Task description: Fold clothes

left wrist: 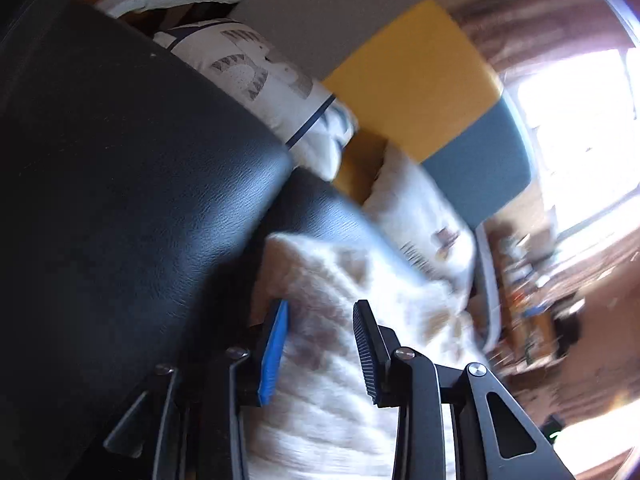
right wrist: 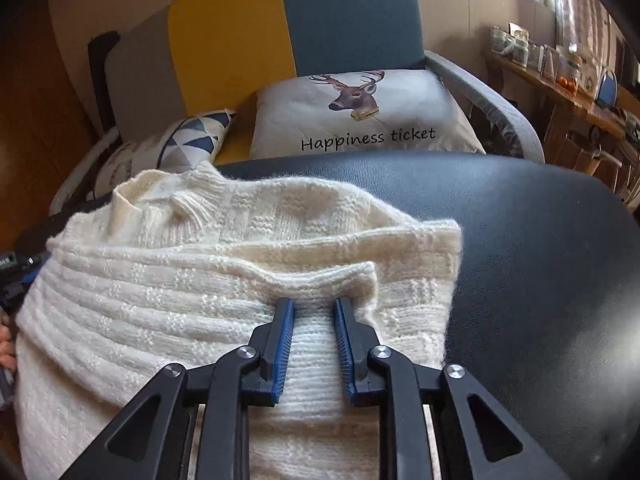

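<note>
Right wrist: sweater (right wrist: 224,280) on black seat (right wrist: 540,240), right gripper (right wrist: 314,308) slightly parted over knit, no pinch. Left gripper (left wrist: 320,312) likewise, blurred. Square edges before next fold.

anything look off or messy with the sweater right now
The white sweater on the black seat is folded unevenly: its collar end is rumpled and a cuff lies bunched across the top. Nothing looks damaged.
</note>
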`<state>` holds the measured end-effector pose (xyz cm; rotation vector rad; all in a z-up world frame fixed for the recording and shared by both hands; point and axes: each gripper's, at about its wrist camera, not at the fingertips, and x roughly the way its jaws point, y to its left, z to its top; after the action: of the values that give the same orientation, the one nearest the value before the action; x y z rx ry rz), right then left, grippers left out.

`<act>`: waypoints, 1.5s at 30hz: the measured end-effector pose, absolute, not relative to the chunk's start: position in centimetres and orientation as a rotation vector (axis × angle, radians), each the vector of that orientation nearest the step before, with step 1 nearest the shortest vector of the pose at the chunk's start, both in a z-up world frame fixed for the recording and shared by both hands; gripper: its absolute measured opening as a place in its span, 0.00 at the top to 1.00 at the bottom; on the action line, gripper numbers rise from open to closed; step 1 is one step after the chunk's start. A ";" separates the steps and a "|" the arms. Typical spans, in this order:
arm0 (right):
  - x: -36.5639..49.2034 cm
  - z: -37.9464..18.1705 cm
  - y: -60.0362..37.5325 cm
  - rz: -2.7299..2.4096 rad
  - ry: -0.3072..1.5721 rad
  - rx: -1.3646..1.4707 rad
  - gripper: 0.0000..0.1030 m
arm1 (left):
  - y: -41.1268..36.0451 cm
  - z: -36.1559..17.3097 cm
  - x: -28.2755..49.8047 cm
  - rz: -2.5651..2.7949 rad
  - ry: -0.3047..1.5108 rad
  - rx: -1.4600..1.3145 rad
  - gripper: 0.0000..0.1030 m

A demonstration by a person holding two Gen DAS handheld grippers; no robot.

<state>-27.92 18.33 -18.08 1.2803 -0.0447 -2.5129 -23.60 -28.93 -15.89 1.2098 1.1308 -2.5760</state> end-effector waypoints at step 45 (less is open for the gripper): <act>-4.8 -18.7 35.9 -2.028 -0.676 1.480 0.68 | -24.9 -13.7 4.7 -2.824 0.723 1.359 0.53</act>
<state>-4.80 35.87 -18.65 1.4802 -0.6763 -2.0276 4.70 -24.94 -13.74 1.3586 0.7228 -2.8238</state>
